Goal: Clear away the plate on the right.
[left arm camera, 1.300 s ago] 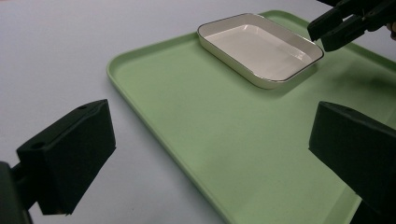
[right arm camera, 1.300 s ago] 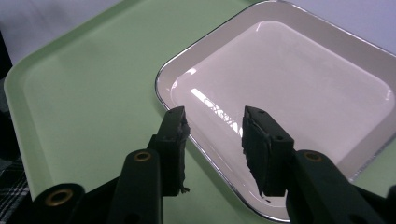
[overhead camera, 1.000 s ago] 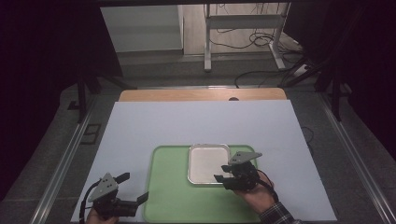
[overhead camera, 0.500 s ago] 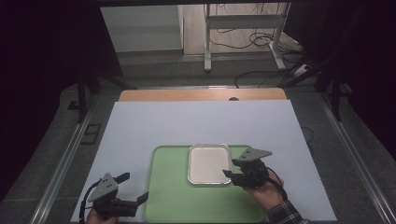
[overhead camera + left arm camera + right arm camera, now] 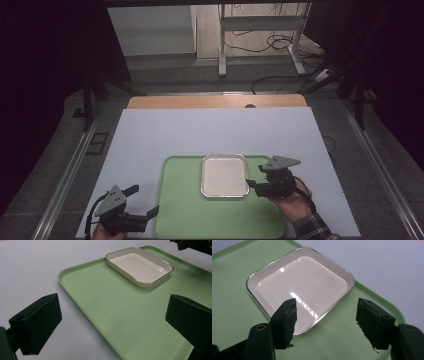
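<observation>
Hovering w/ jaws apart, right gripper [image 5: 258, 184] is nearest white dish [image 5: 224, 175], maybe at its 9 o'clock; left gripper [image 5: 141, 204] is open too.

Glossy white dish [image 5: 299, 287], looks enamelled, with a thin bright metal-like rim catching the light and a sharp reflection streaking across its smooth floor. Under it, the green tray [image 5: 105, 315] reads as plastic, smooth with a soft satin sheen, no glare. The table cover [image 5: 210, 132] is pale, flat and matt, like paper or laminate, with a strip of bare wood [image 5: 215, 101] at the far edge. On the right gripper [image 5: 325, 317] the jaws are dull black, wrapped in rough, slightly frayed tape. The left gripper [image 5: 112, 322] has matt black blocks, smoother, plastic-looking.
</observation>
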Motion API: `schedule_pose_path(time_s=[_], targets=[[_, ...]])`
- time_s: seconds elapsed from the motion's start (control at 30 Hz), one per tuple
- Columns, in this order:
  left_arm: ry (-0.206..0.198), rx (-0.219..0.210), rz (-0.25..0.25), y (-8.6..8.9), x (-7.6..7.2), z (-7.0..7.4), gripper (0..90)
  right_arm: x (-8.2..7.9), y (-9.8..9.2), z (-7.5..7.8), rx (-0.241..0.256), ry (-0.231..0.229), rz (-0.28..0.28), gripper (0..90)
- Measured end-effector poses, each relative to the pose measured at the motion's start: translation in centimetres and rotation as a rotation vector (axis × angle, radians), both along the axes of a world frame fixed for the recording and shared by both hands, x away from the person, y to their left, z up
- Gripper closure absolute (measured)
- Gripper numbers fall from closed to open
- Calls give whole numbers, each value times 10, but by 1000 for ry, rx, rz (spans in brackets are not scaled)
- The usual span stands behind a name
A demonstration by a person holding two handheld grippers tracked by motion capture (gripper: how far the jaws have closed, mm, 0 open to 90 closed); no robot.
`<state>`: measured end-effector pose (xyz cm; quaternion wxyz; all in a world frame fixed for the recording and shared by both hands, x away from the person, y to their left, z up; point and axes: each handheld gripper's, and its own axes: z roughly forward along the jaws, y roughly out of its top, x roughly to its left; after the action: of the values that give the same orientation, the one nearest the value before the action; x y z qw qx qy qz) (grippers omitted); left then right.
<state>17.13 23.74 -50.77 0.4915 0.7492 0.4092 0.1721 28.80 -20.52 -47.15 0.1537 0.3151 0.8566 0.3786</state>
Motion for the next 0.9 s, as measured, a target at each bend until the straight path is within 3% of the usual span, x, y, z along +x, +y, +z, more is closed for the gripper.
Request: schedule_pose_path(time_s=[0.4, 0.9], targets=[[-1, 0, 0, 0, 0, 0, 3, 1, -13, 2, 46, -16, -20, 135], [-2, 2, 1, 0, 0, 0, 3, -4, -36, 5, 75, -32, -49, 40]])
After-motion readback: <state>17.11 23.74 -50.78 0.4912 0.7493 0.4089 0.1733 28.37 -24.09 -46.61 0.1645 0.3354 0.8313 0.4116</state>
